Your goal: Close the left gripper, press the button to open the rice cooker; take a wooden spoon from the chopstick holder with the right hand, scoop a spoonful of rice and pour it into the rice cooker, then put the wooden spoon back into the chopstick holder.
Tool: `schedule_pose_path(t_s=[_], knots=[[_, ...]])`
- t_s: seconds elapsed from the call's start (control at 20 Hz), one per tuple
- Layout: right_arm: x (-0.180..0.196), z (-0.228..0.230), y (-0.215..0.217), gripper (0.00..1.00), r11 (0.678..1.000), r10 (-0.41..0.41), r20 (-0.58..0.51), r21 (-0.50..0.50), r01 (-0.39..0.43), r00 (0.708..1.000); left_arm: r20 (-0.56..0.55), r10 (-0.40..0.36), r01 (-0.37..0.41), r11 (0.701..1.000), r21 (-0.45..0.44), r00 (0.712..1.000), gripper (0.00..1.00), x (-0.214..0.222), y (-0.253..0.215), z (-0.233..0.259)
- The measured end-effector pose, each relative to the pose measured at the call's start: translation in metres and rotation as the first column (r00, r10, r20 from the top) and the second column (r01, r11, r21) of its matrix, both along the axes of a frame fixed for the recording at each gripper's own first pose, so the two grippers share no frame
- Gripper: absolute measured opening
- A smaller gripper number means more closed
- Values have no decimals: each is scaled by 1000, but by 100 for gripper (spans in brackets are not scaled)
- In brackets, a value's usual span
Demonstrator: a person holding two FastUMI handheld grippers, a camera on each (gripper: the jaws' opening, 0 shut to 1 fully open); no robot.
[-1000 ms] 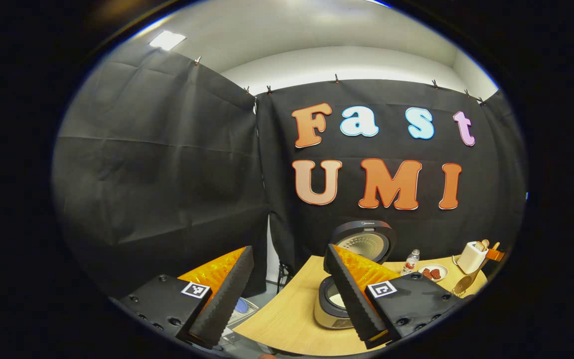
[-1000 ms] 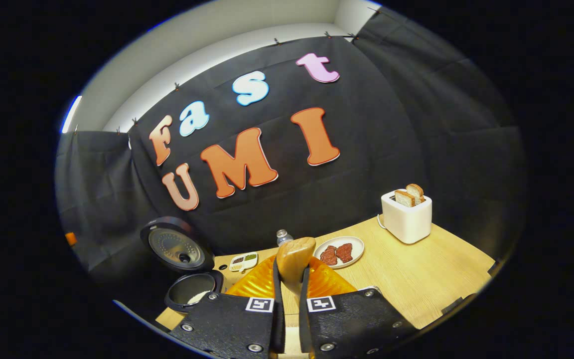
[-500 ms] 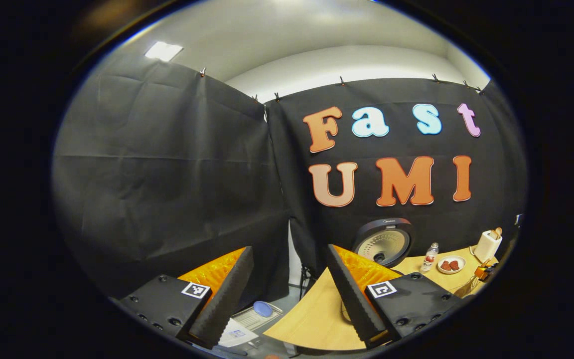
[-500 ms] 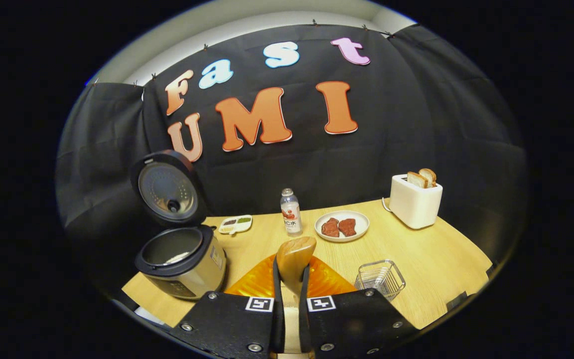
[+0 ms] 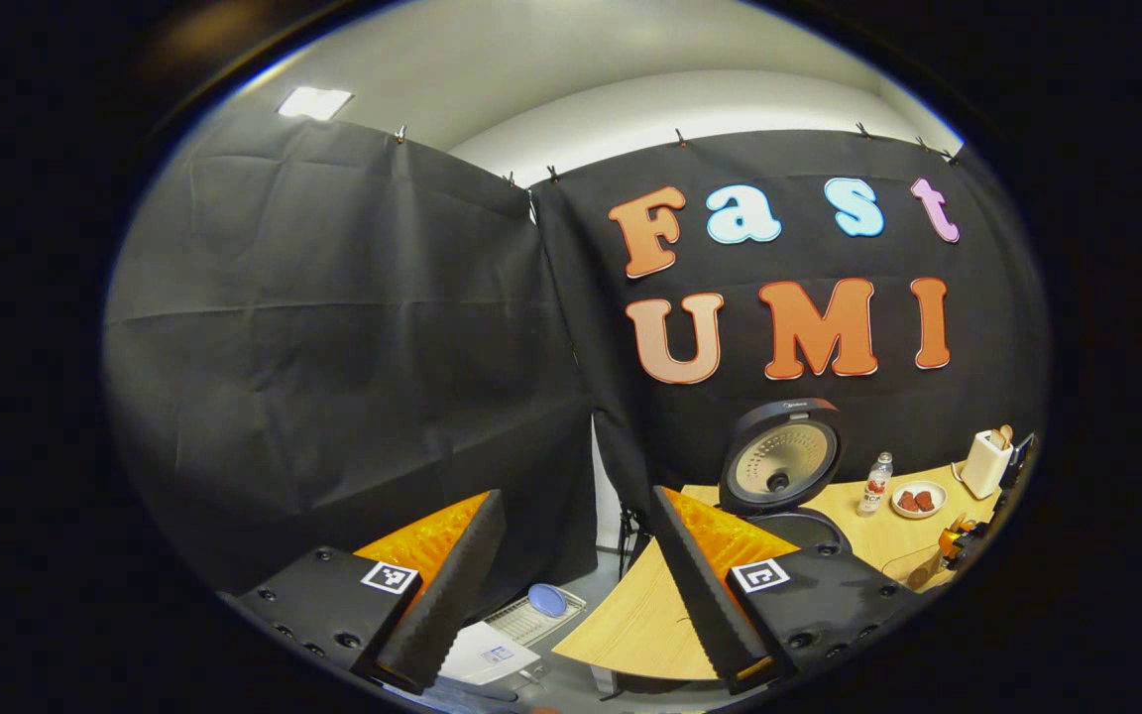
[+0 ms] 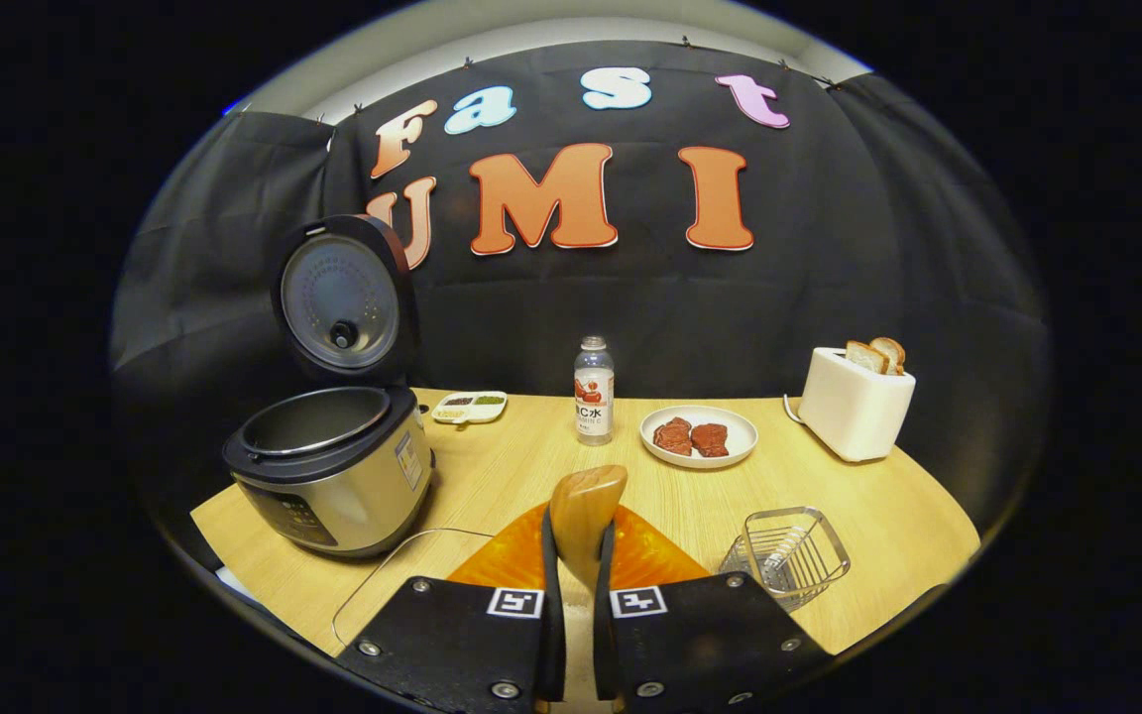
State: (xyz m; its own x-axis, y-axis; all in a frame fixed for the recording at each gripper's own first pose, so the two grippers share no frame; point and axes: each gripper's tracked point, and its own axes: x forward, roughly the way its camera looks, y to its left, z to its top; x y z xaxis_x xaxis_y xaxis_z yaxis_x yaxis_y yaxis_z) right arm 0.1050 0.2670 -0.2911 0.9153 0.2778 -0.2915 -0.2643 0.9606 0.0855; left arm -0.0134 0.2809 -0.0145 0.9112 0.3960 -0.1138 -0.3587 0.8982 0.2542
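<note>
Returning the wooden spoon (image 6: 586,516) is judged to be the step in hand. The right gripper (image 6: 579,595) is clenched on the spoon, whose bowl stands up between and just ahead of the jaws. No rice can be made out on it. Ahead and to the right of the jaws, near them, the wire chopstick holder (image 6: 791,555) stands on the wooden table (image 6: 878,506). Ahead to the left, the rice cooker (image 6: 333,466) sits with its lid (image 6: 341,297) raised upright. A glass rim, taken for the rice container (image 6: 383,575), lies just left of the jaws. The left gripper (image 5: 576,580) is held released, jaws wide, nothing between them, well apart from the cooker seen beyond its right finger. Next, the spoon would need carrying right, over the holder's open top, lowering in, then letting go.
</note>
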Motion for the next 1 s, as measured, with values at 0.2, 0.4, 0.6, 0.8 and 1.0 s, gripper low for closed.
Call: schedule_pose_path(t_s=[0.2, 0.4, 0.6, 0.8, 1.0], knots=[[-13, 2, 19, 10, 995, 73, -6, 62, -72, 997, -6, -8, 8, 1000, 1, 1000, 100, 3, -3, -3], [-32, 4, 40, 10, 979, 137, -42, 155, -129, 990, -10, -21, 21, 999, -24, 1000, 98, 6, -9, -10], [-45, 4, 57, 10, 964, 174, -76, 215, -155, 982, -15, -23, 23, 999, -42, 1000, 100, 8, -11, -14], [-50, 1, 64, 10, 932, 158, -133, 346, -104, 978, -23, -28, 27, 998, -54, 999, 100, 14, -14, -19], [-39, -13, 41, 10, 852, 66, -231, 519, 65, 971, -30, -39, 38, 998, -48, 999, 100, 17, -19, -19]])
